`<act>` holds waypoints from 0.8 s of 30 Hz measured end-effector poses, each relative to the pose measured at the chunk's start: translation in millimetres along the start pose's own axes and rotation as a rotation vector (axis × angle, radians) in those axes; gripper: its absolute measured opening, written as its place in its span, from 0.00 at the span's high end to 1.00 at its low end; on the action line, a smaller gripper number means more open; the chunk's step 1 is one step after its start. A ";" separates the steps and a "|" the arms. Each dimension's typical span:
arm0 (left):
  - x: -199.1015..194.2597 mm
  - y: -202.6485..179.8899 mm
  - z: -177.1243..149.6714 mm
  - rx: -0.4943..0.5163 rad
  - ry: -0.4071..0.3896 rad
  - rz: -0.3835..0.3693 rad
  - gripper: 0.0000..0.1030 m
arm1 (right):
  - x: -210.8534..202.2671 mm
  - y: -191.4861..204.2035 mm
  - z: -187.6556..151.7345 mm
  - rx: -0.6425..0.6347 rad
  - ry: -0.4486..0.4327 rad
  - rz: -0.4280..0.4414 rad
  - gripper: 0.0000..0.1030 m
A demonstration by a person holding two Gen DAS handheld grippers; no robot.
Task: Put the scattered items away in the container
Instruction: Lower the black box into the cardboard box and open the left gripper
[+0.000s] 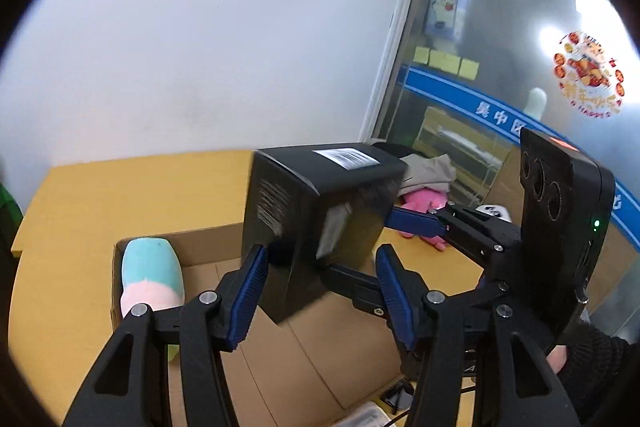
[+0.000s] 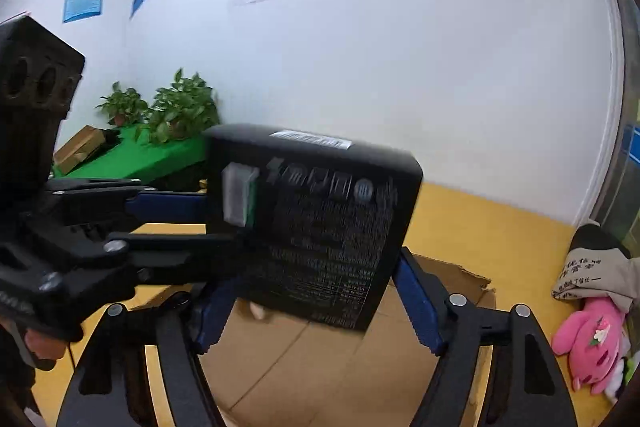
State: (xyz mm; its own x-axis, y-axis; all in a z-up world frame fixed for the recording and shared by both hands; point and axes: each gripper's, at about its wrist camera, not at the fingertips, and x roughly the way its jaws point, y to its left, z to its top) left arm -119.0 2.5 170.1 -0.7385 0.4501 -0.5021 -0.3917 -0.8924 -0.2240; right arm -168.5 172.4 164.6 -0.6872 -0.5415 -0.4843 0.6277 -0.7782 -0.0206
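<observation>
Black rectangular carton (image 1: pixel 320 215) hanging above open brown cardboard box (image 1: pixel 320 339) on yellow worktop (image 1: pixel 80 195), gripped by left tool (image 1: pixel 324 291) and right tool (image 2: pixel 316 307) together. Pastel plush (image 1: pixel 150 273) inside box.

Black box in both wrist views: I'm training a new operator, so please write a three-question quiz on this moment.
1. True or false: the black box rests flat on the table.
2. Which thing lies inside the cardboard carton? A) a mint and pale pink soft toy B) a potted plant C) a glass bottle
3. Fill in: the bright pink plush lies outside the carton, on the ___, beside a grey cloth.

Key:
1. False. It is up in the air over the open carton, between the fingers of both grippers.
2. A
3. table
</observation>
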 end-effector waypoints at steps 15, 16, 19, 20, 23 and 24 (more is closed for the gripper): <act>113.6 78.1 0.5 -0.133 0.166 0.064 0.47 | 133.7 -49.3 -21.9 0.111 0.170 0.051 0.26; 123.2 84.4 -2.7 -0.145 0.185 0.065 0.47 | 144.0 -52.0 -25.8 0.122 0.189 0.056 0.26; 151.1 100.3 -14.8 -0.187 0.251 0.059 0.47 | 174.6 -61.8 -42.9 0.172 0.260 0.078 0.26; 159.6 103.8 -19.6 -0.197 0.277 0.060 0.47 | 183.2 -65.3 -49.7 0.190 0.283 0.084 0.26; 178.6 110.7 -34.6 -0.204 0.338 0.069 0.47 | 204.5 -69.5 -69.7 0.226 0.351 0.096 0.26; 183.7 114.1 -38.3 -0.214 0.354 0.071 0.47 | 211.1 -70.5 -75.5 0.227 0.375 0.094 0.26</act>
State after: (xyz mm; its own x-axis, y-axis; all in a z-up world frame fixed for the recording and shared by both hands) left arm -278.3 -17.8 20.3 -0.5105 0.3817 -0.7705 -0.1957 -0.9241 -0.3282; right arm -330.2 136.9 -2.3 -0.4250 -0.4928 -0.7593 0.5558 -0.8041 0.2108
